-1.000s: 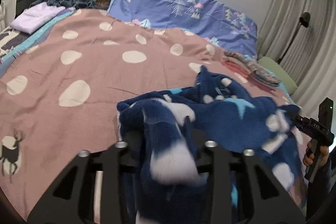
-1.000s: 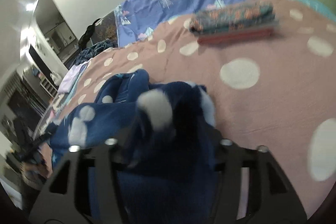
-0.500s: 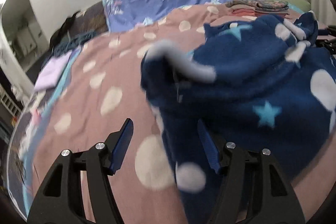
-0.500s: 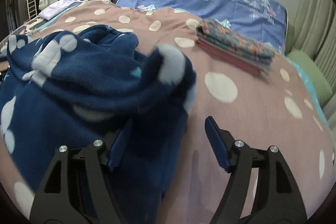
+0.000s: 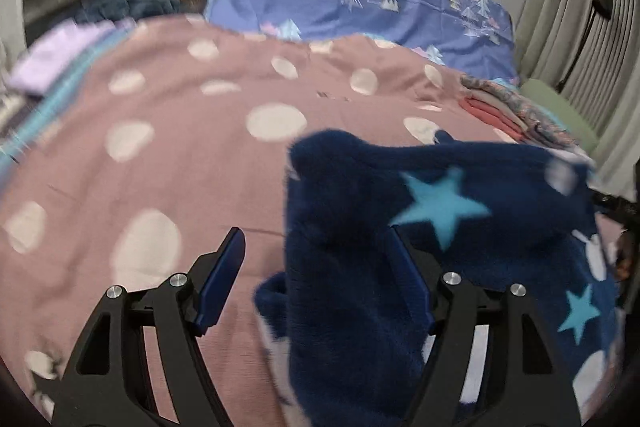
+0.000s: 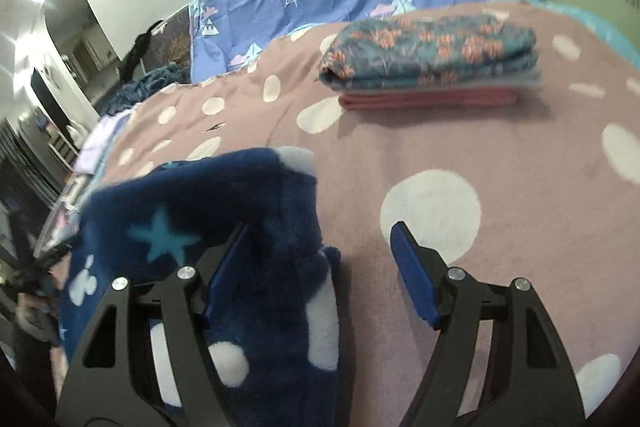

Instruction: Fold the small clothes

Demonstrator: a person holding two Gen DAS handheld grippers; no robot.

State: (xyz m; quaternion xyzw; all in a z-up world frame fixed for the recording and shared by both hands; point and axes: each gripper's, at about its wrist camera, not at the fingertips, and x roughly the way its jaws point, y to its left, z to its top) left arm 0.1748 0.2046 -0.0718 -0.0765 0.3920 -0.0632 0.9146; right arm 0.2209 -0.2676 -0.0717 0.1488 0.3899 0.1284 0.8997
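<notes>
A second ago both tools pinched the blue fleece garment (image 5: 440,211); the left tool (image 5: 316,279) has just been opening and the right tool (image 6: 320,267) too, each now spread with fleece lying loosely between the pads, ungripped. The garment rests folded over near the bed's (image 5: 180,131) near edge. The thick fleece may spring open or snag a withdrawing pad. No containers show; a folded stack (image 6: 432,63) sits toward the far right edge.

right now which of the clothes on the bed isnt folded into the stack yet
The navy fleece garment with stars and white dots, lying loose by the grippers. The floral piece and red piece sit folded in a stack.
</notes>
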